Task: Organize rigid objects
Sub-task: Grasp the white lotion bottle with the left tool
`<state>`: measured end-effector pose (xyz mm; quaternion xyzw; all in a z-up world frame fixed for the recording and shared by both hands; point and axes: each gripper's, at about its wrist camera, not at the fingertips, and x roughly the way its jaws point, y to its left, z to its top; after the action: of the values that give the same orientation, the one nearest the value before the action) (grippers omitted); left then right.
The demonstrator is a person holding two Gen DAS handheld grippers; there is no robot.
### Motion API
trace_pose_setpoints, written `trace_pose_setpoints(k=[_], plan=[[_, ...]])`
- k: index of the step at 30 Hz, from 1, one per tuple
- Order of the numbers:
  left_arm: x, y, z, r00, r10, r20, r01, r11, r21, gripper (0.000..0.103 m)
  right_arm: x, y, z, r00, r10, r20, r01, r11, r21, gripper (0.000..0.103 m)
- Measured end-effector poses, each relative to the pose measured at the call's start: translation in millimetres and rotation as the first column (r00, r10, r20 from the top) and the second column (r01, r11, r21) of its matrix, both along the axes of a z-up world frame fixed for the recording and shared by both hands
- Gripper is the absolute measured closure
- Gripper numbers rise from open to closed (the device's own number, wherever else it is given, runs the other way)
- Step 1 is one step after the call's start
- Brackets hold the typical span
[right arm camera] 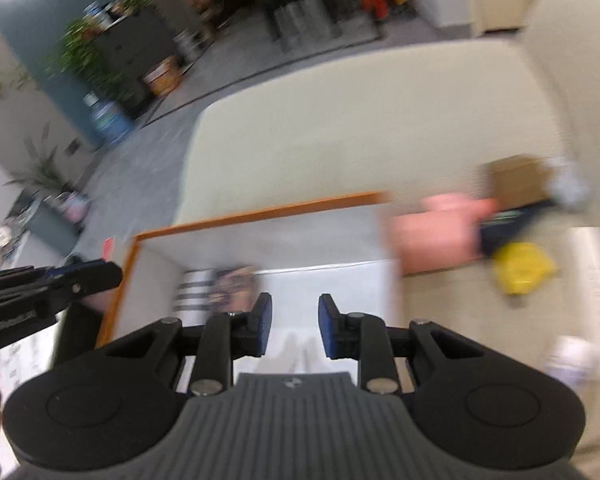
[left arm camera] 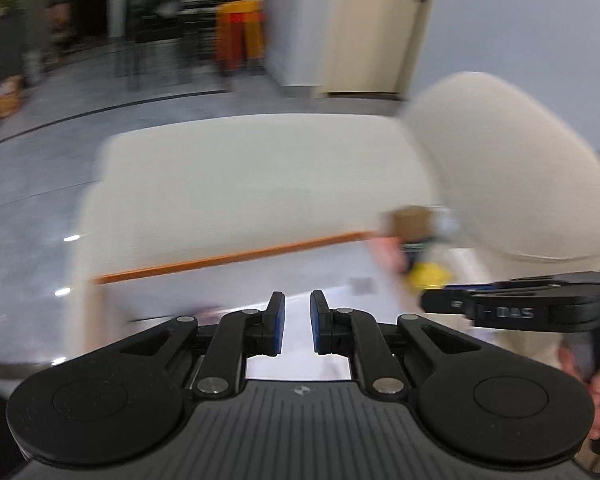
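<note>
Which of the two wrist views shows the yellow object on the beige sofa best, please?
The right wrist view: the yellow object lies uncovered on the sofa seat, blurred but whole. In the left wrist view it is smaller, more smeared, and the right gripper crosses just below it.

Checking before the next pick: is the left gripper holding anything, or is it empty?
Empty. The left gripper is closed down to a narrow gap, with only white surface showing between its blue pads.

A blurred room lies beyond a cream sofa (left arm camera: 260, 184). Grey floor (left arm camera: 40, 176) stretches to a pale door (left arm camera: 376, 24), red and yellow stools (left arm camera: 240, 32), what may be leafy potted plants (right arm camera: 84, 60) and a dark cabinet (right arm camera: 136, 48).
</note>
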<state>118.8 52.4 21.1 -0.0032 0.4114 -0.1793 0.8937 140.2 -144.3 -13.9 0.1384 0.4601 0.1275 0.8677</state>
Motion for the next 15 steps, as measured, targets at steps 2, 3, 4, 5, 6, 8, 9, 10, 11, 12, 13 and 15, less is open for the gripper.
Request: trace_pose_setpoints(k=[2,3,4,5,6,8,9,10,11,12,13,15], plan=[[0,-32,-6,0.996,-0.081,-0.023,0.08,0.995,-0.058,0.089,-11,-28,0,0.999,-0.048,0.008,0.048,0.998,-0.043,0.067],[1,-47,-10,0.993,-0.115,-0.035,0.113,0.991,-0.073,0.089,-18,-46,-1,0.997,-0.079,0.004,0.079,0.994,-0.073,0.066],[2,-61,-15,0.989,-0.142,-0.045,0.138,0.987,-0.079,0.087,-21,-59,-3,0.994,-0.105,-0.005,0.104,0.99,-0.091,0.066],[4,-77,-20,0.984,-0.17,-0.054,0.165,0.983,-0.086,0.085,-25,-76,-6,0.99,-0.14,-0.02,0.137,0.985,-0.106,0.066],[6,-92,-27,0.978,-0.197,-0.066,0.19,0.977,-0.099,0.082,-30,-95,-12,0.983,-0.179,-0.043,0.173,0.978,-0.117,0.066],[10,-119,-44,0.966,-0.235,-0.107,0.222,0.967,-0.121,0.077,-38,-127,-26,0.962,-0.254,-0.102,0.238,0.96,-0.148,0.066],[13,-133,-53,0.96,-0.251,-0.125,0.236,0.964,-0.123,0.075,-40,-137,-32,0.954,-0.273,-0.124,0.252,0.954,-0.163,0.065],[15,-145,-62,0.955,-0.261,-0.14,0.246,0.962,-0.115,0.071,-44,-147,-37,0.949,-0.283,-0.14,0.259,0.951,-0.169,0.065],[18,-159,-73,0.95,-0.268,-0.16,0.256,0.962,-0.096,0.069,-47,-156,-43,0.944,-0.292,-0.152,0.266,0.949,-0.167,0.065],[19,-170,-82,0.946,-0.274,-0.175,0.264,0.961,-0.08,0.067,-48,-160,-47,0.943,-0.292,-0.161,0.266,0.95,-0.166,0.065],[22,-180,-91,0.942,-0.277,-0.192,0.269,0.961,-0.069,0.066,-49,-164,-51,0.943,-0.286,-0.168,0.259,0.952,-0.166,0.065],[26,-195,-111,0.936,-0.272,-0.222,0.271,0.962,-0.038,0.063,-47,-169,-60,0.943,-0.276,-0.188,0.242,0.952,-0.188,0.066]])
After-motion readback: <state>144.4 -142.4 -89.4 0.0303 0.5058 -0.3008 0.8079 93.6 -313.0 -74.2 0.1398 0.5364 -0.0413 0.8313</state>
